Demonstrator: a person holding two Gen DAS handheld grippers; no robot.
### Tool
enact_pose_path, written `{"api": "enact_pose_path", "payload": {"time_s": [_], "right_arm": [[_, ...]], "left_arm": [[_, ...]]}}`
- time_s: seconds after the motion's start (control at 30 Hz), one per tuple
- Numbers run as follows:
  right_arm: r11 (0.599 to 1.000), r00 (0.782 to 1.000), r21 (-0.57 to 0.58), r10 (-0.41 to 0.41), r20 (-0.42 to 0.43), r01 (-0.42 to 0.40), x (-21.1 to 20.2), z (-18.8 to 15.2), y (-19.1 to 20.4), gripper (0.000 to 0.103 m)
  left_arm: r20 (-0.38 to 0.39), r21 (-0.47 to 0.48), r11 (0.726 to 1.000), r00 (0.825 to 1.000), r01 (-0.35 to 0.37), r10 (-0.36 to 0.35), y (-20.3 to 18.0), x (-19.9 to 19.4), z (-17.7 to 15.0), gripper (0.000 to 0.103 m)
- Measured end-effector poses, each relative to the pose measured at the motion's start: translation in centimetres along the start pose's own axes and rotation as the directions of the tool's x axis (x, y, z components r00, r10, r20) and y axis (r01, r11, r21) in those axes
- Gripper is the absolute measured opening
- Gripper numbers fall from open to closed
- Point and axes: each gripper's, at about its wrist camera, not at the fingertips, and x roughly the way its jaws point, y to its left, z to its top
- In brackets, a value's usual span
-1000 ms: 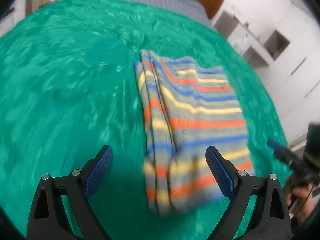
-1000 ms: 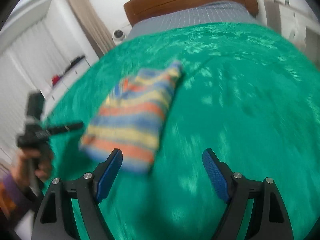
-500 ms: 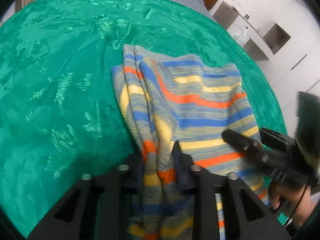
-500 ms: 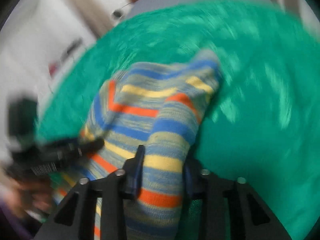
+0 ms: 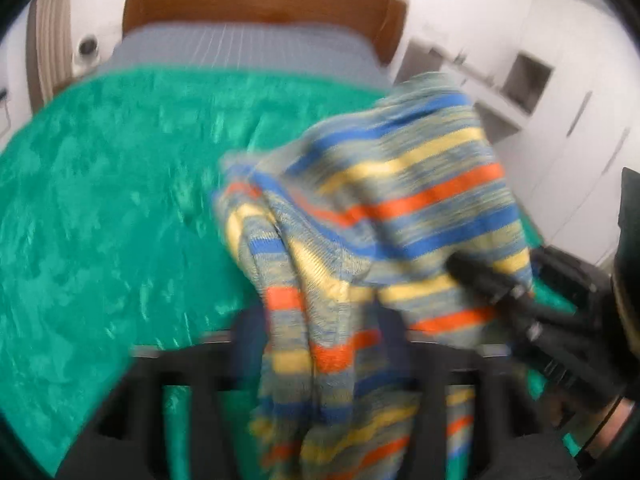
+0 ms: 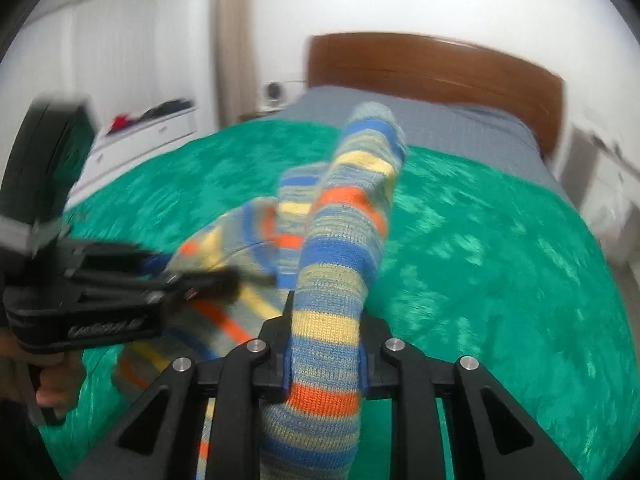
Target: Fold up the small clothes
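Note:
A striped knit garment in blue, yellow and orange hangs raised above the green bedspread. My left gripper is blurred. A bunch of the cloth fills the gap between its jaws, which are opening, and drapes down over them. The right gripper's finger reaches into the cloth from the right. In the right wrist view the garment stands up as a roll from my right gripper, whose pads press on it while the jaws ease open. My left gripper meets the cloth from the left.
A wooden headboard and a grey sheet lie beyond the bedspread. White cabinets stand to the right of the bed, a white dresser to the left. A hand holds the left gripper.
Both grippers went from open above the flat garment to shut on its near edge. They have since lifted it off the bedspread, and both views have tilted up toward the headboard.

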Motion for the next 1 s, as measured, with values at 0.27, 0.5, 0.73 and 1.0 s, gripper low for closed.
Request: {"api": "enact_pose_path", "payload": {"time_s": [0.27,0.5,0.73,1.0], "right_arm": [[0.964,0.95,0.098,-0.224,-0.216,0.249,-2.3,-8.9,-6.7,0.093],[0.965,0.966,0.172,-0.162,-0.203,0.198,-11.1,-13.7,-4.2,0.098],[0.974,0.978,0.155,-0.139,-0.155,0.163,-19.9,-15.0,2.0,0.102],[0.973,0.976,0.141,-0.165,-0.14,0.184,-25.5,-15.6,5.1,0.102]], "left_arm": [[0.025,0.124,0.962,0.97,-0.245,0.244,-0.4,-3.5,-10.3,0.094],[0.148,0.077,0.903,0.901,-0.422,0.409,-4.4,-12.7,-14.6,0.102],[0.077,0.033,0.922,0.921,-0.386,0.382,-7.3,-18.7,-17.1,0.102],[0.065,0.031,0.916,0.915,-0.401,0.398,-9.6,-22.3,-19.7,0.102]]}}
